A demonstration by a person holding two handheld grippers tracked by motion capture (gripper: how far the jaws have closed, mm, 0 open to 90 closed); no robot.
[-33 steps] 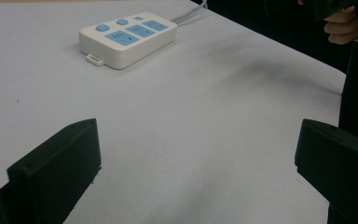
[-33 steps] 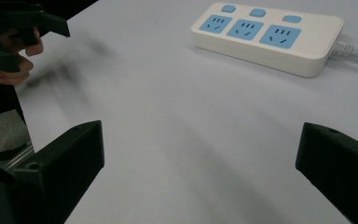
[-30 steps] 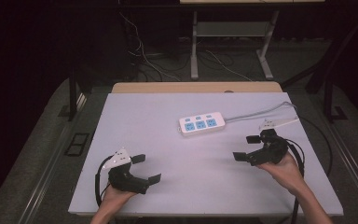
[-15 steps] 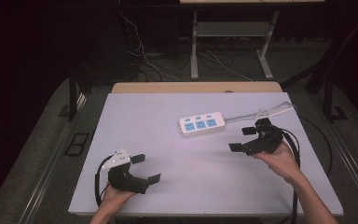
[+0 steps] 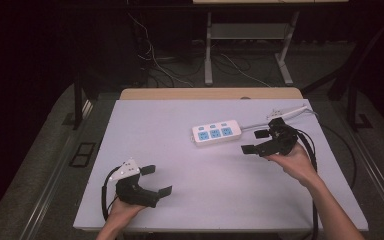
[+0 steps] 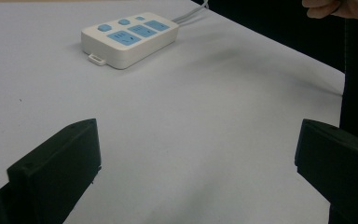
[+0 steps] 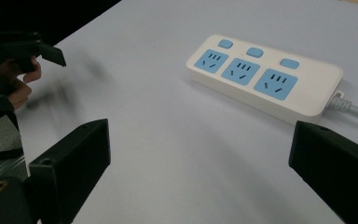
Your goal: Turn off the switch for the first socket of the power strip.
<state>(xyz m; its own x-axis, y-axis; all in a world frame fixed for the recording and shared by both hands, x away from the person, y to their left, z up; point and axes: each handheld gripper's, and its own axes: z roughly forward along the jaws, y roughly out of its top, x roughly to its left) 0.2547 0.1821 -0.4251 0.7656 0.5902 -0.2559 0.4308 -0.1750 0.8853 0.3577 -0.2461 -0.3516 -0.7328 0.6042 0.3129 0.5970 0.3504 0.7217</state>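
Note:
A white power strip (image 5: 217, 133) with three blue sockets and three blue buttons lies on the white table (image 5: 180, 125), right of centre. The left gripper view has the strip (image 6: 129, 38) far ahead, and the right gripper view has it (image 7: 265, 77) close ahead. My right gripper (image 5: 254, 141) hovers just right of the strip, jaws wide apart and empty (image 7: 203, 163). My left gripper (image 5: 157, 180) rests near the front left edge, also open and empty (image 6: 196, 163), far from the strip.
The strip's white cable (image 5: 285, 114) runs off toward the table's back right corner. Black gripper cables trail over the right edge. A wooden strip (image 5: 210, 93) borders the table's far side, with table legs and floor wires beyond.
My right gripper has moved forward and left, closer to the power strip's right end. The left gripper and the strip have stayed put.

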